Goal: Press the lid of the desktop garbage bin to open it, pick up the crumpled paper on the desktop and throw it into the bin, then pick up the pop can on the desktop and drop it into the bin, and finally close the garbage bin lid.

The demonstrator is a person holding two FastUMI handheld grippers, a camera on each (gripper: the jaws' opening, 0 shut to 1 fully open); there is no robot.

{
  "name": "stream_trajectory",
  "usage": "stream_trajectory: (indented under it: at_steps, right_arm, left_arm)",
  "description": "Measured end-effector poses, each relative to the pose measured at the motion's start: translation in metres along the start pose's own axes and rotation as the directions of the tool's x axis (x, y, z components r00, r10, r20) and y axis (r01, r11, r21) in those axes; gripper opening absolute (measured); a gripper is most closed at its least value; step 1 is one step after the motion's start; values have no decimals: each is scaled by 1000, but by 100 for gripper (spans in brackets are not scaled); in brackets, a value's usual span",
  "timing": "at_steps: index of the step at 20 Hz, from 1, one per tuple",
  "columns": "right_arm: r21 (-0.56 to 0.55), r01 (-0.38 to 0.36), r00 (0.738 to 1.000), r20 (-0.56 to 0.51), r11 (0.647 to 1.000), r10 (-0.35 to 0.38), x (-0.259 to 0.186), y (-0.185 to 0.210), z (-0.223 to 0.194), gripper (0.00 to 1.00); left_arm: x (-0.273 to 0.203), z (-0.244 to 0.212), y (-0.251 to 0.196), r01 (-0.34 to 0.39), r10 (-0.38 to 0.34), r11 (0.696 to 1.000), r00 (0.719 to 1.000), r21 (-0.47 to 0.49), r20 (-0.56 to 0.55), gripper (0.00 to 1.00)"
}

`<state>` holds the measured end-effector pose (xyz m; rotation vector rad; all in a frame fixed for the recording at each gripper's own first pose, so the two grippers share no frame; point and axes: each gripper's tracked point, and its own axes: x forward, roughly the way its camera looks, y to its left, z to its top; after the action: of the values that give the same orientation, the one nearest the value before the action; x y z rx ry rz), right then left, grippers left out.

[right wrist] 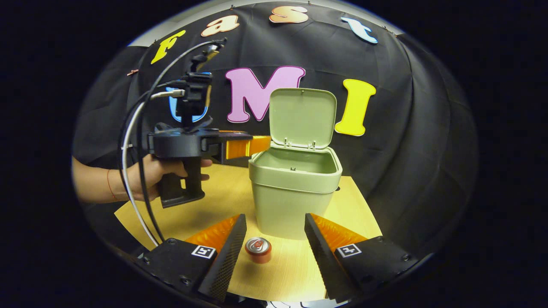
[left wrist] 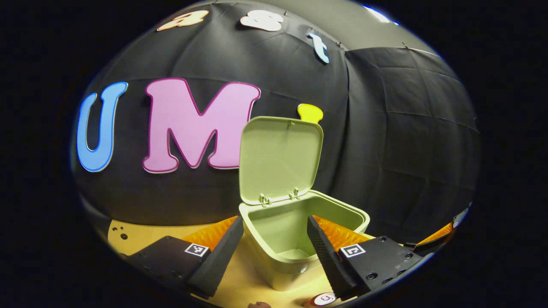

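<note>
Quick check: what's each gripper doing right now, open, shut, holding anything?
Left gripper: open, empty, at the open bin.
Right gripper: open, empty, the can on the table between its fingers.

We counted one garbage bin (right wrist: 294, 190) with one lid (right wrist: 302, 116), which stood raised. One pop can (right wrist: 258, 249) stood on the one desktop (right wrist: 222, 192). There were two grippers, the left gripper (right wrist: 246, 146) and the right gripper (right wrist: 274, 231), each with two fingers, and we saw one hand (right wrist: 154, 173).
</note>
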<state>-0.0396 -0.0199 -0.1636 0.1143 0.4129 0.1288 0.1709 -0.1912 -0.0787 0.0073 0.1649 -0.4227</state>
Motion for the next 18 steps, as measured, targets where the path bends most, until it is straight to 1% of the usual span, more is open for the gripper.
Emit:
stream_trajectory:
  at_steps: [5, 7, 9, 13, 16, 18]
  right_arm:
    - [0, -42, 998, -47, 999, 42, 9, 9, -13, 89]
    - [-5, -64, 995, -79, 998, 64, 16, 16, -21, 92]
    - [-15, -79, 990, -117, 997, 77, 25, 20, -34, 93]
    - [-5, -108, 972, -213, 994, 104, 35, 27, -63, 93]
    - [1, -123, 950, -288, 992, 118, 45, 28, -87, 94]
    - [14, -124, 941, -317, 992, 122, 49, 30, -99, 93]
  left_arm:
    - [-43, 17, 27, -89, 89, 996, 995, -5, 51, 95]
    - [-59, 17, 35, -110, 110, 994, 993, 5, 53, 95]
    - [-71, 16, 43, -131, 131, 991, 990, -9, 48, 95]
    - [-92, 5, 54, -158, 159, 986, 987, -48, 21, 95]
    - [-104, -10, 62, -185, 185, 981, 983, -61, -9, 95]
    - [-111, -19, 65, -197, 195, 978, 980, -71, -33, 95]
